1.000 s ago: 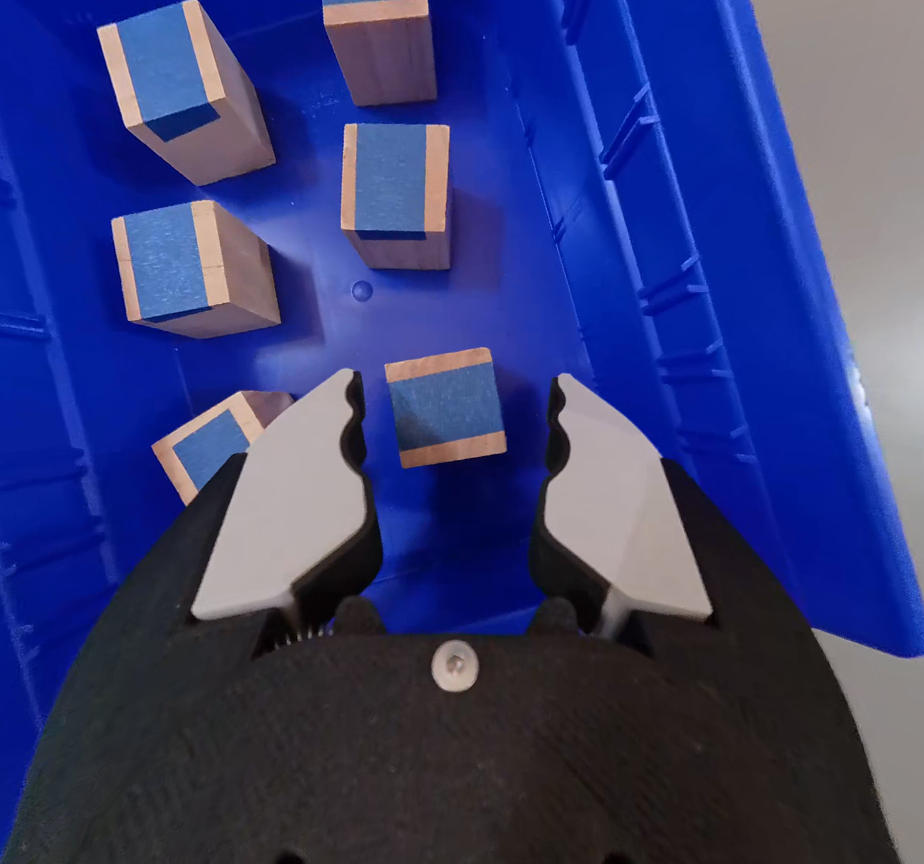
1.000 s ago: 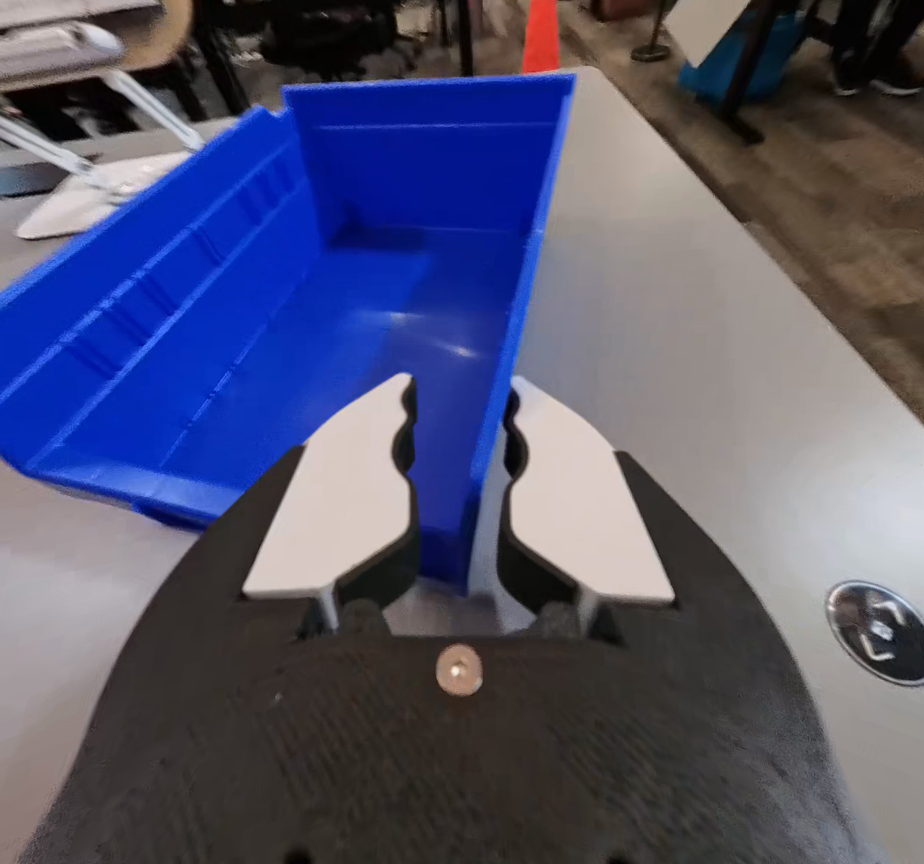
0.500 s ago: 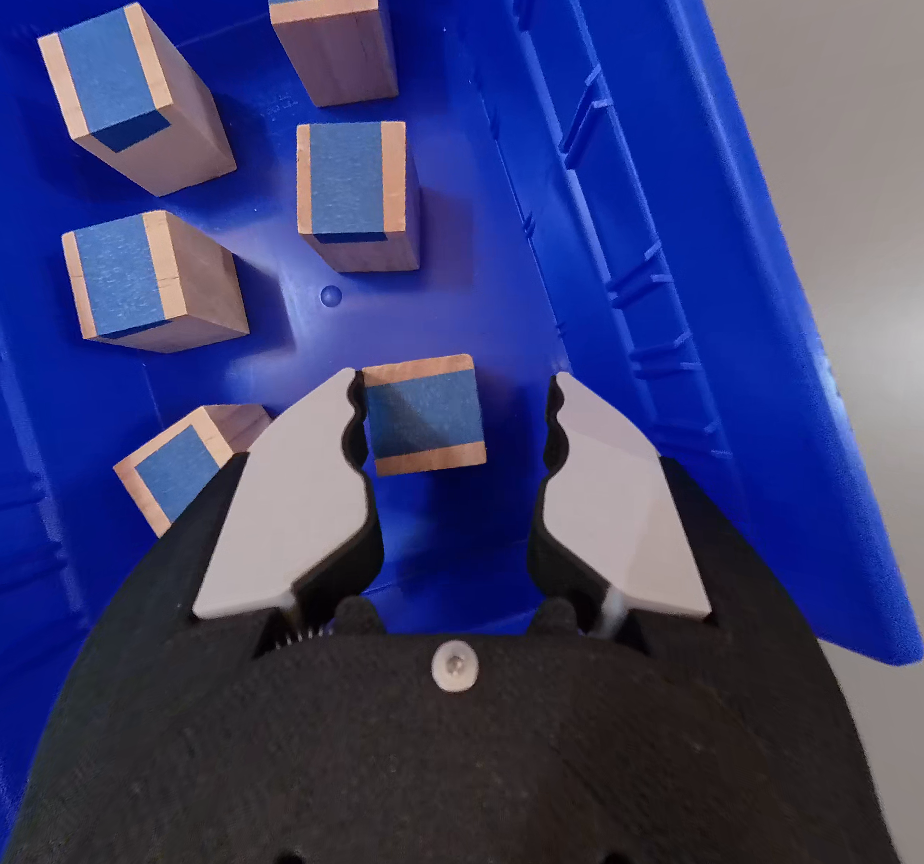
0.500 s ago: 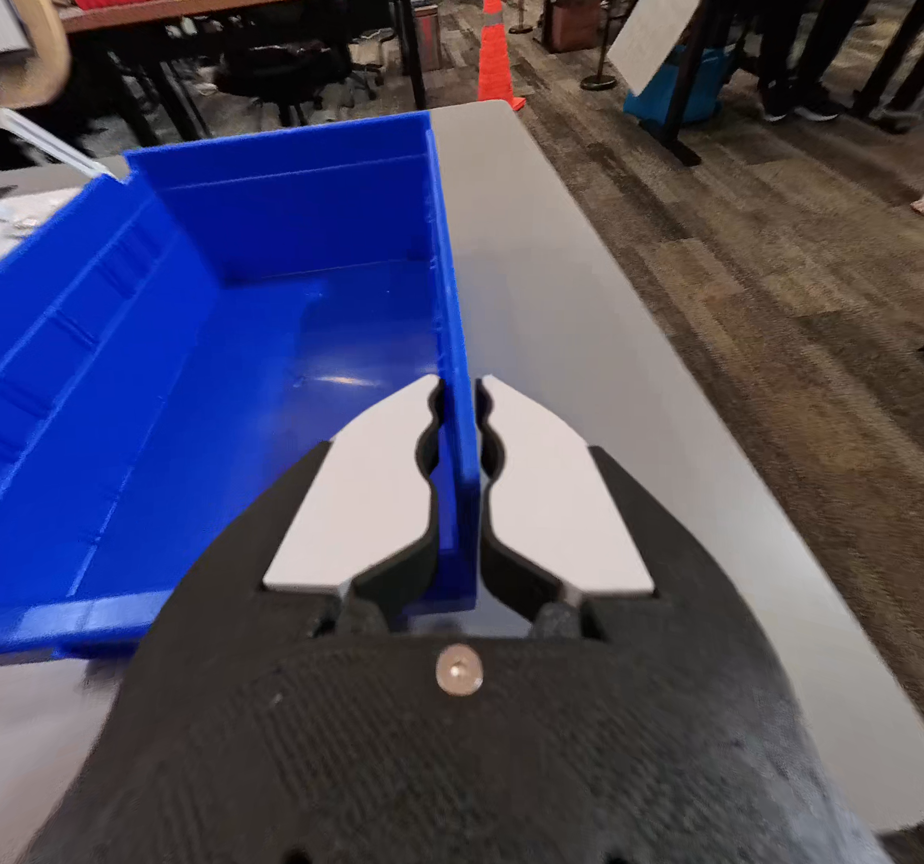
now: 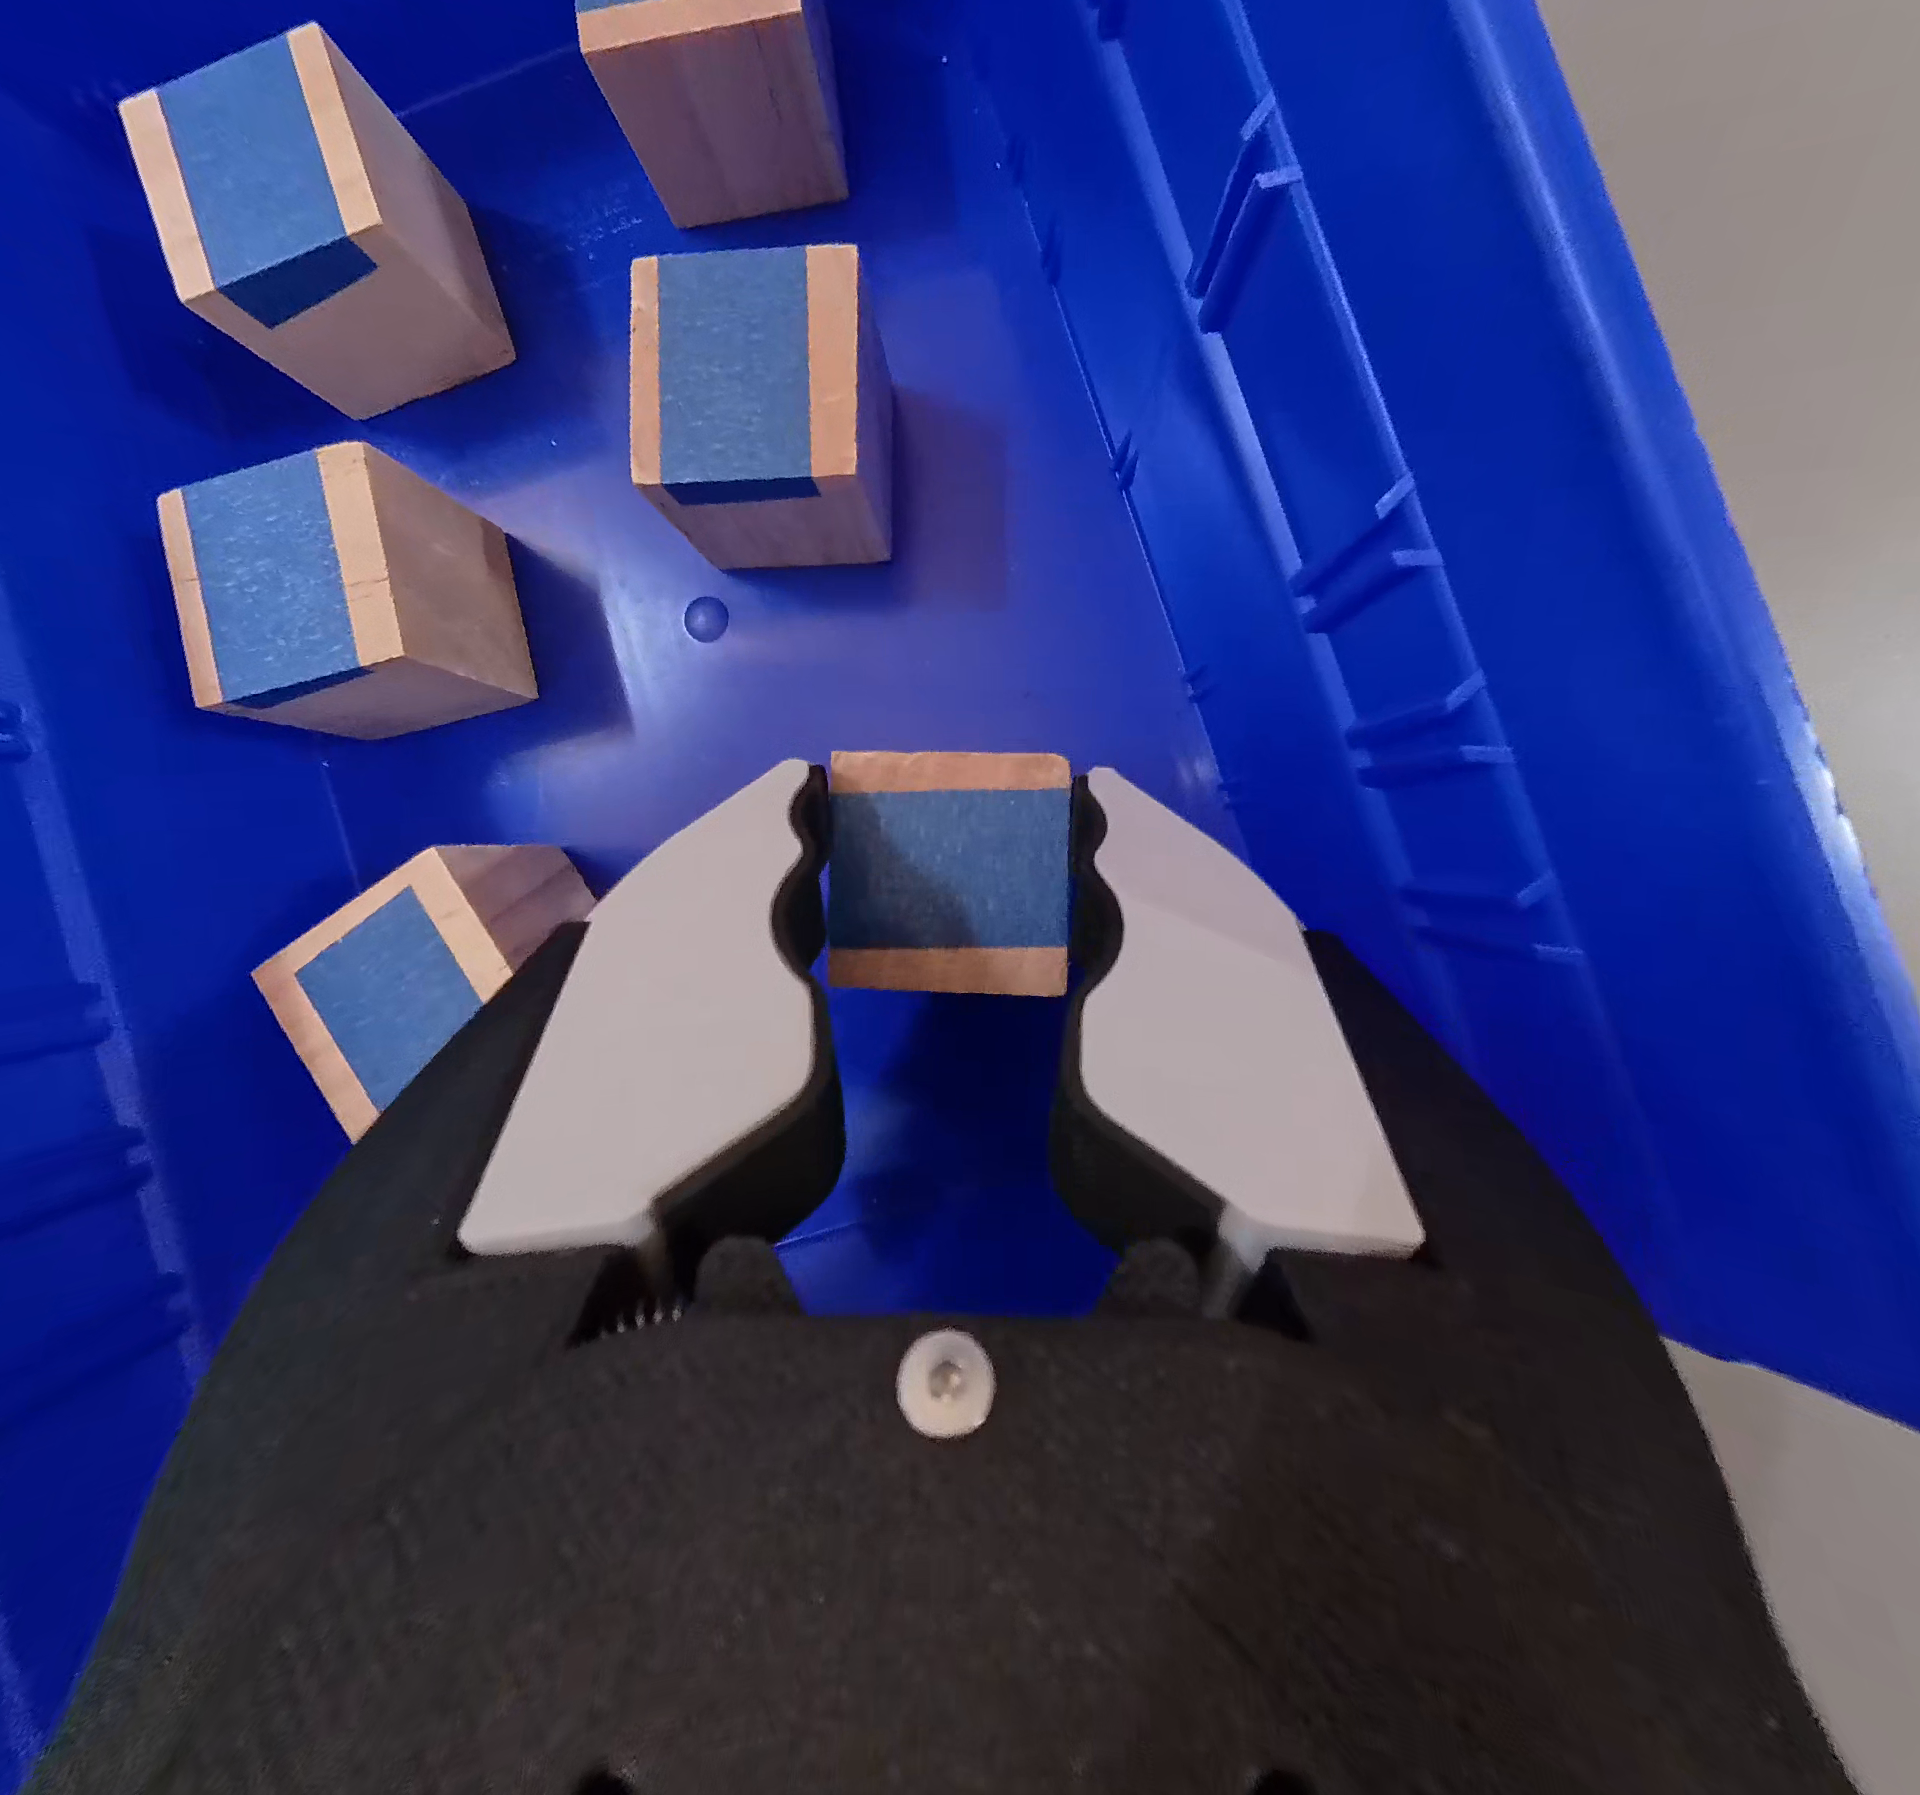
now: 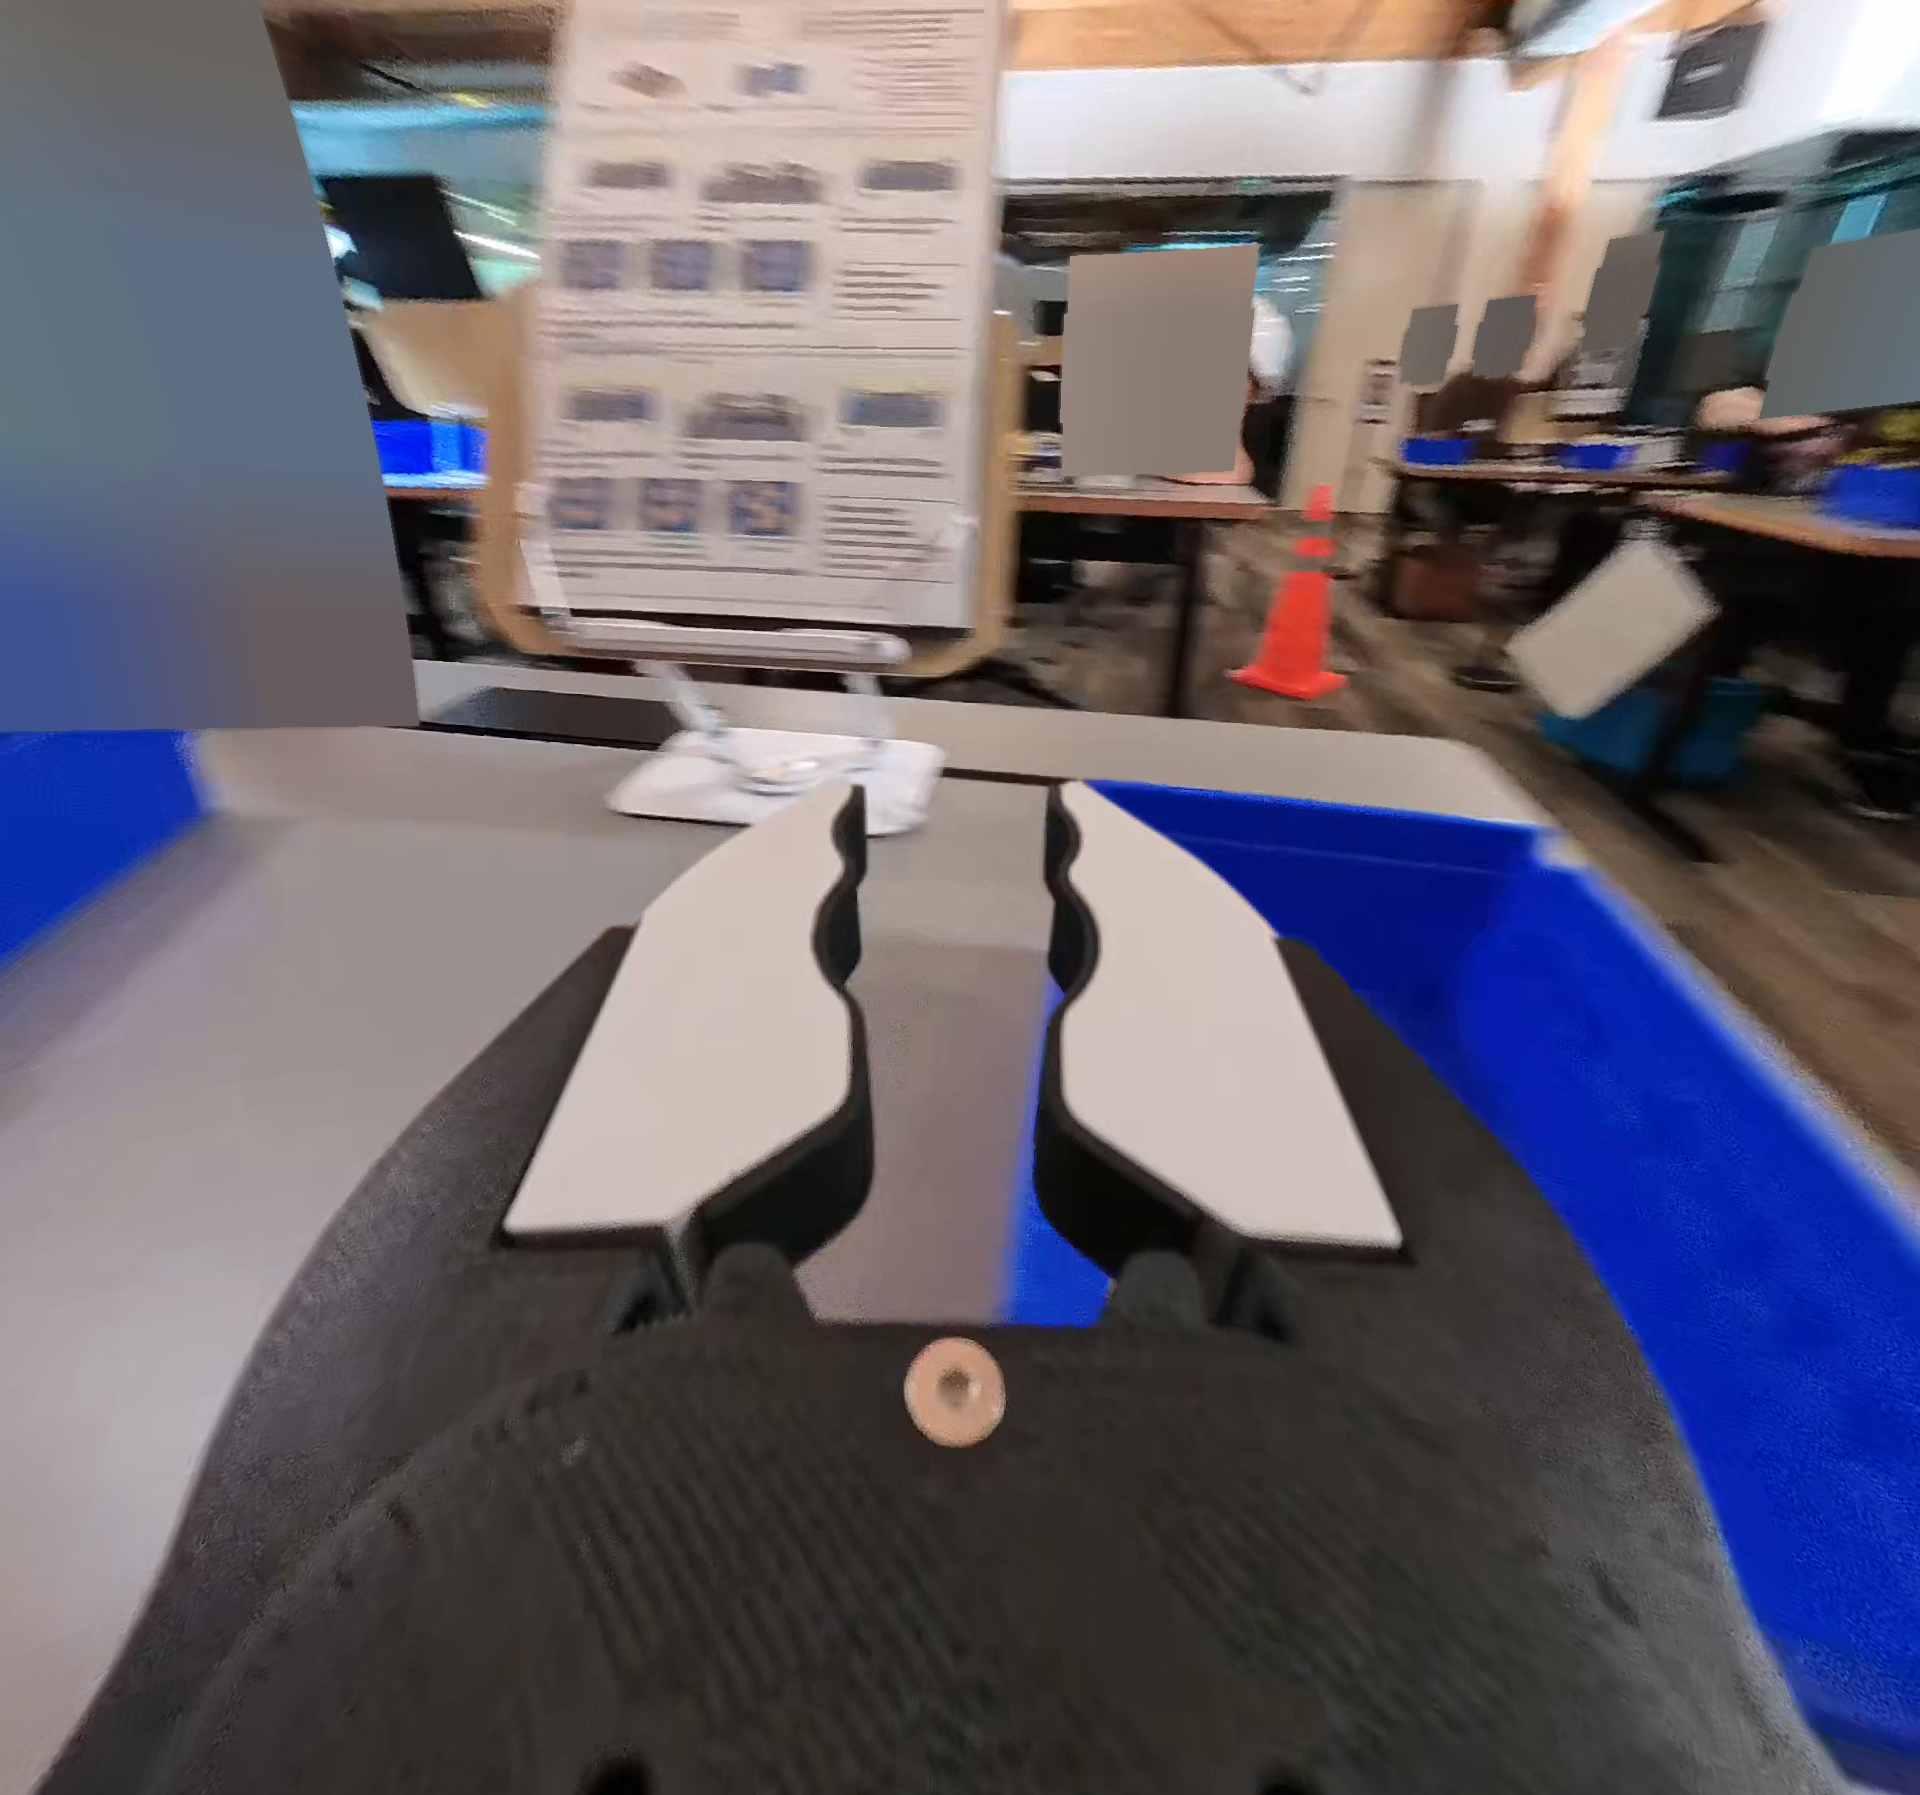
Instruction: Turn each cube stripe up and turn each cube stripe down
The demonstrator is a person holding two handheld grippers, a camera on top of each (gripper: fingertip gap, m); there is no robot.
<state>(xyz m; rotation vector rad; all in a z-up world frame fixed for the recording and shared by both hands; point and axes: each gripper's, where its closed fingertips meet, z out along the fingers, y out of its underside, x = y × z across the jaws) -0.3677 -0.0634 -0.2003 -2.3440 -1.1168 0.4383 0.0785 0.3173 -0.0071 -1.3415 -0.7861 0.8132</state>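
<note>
The left hand-held gripper [image 5: 948, 857] is clamped on a striped cube [image 5: 948, 870] inside the blue bin [image 5: 1351, 498]; five cubes lie toward 11 o'clock. The right hand-held gripper [image 6: 951, 846] hangs half-open and empty above the table [image 6: 312, 914].

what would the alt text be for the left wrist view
The left gripper is closed on the sides of a wooden cube whose blue stripe faces up, inside a blue plastic bin. Five more stripe-up cubes sit on the bin floor beyond and left of it, the nearest partly hidden behind the gripper's left finger.
</note>
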